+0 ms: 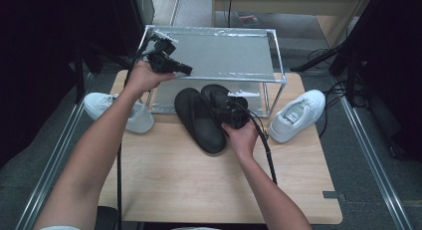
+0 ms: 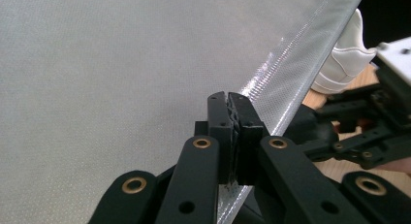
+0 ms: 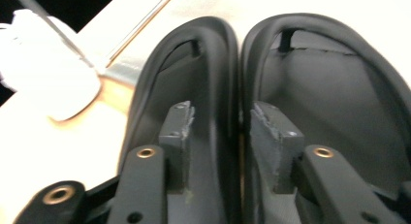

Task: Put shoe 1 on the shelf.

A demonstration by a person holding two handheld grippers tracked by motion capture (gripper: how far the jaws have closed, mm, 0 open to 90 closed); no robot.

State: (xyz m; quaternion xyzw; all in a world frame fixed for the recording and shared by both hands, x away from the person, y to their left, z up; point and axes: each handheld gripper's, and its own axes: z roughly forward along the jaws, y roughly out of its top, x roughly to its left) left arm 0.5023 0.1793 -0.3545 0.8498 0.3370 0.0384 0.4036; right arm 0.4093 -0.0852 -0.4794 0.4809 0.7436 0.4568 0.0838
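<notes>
High view: left hand-held gripper (image 1: 185,69) clamps the front edge of the shoe rack's fabric shelf (image 1: 224,53), likely to steady it. Right hand-held gripper (image 1: 225,110) sits over the black slippers (image 1: 199,119) on the counter (image 1: 199,175).

Left gripper view: jaws closed on the shelf's taped hem (image 2: 271,103).

Right gripper view: jaws part-open, straddling both slippers' touching inner walls (image 3: 237,88), pads not yet pressing; probably to lift the pair together.

Left forearm extends far forward, hand wrapped around the left gripper (image 1: 171,65); jaws pressed together, pointing right. Right forearm reaches forward at centre, hand gripping the right gripper (image 1: 230,113) from behind; jaws part-way apart, aimed forward and down.
</notes>
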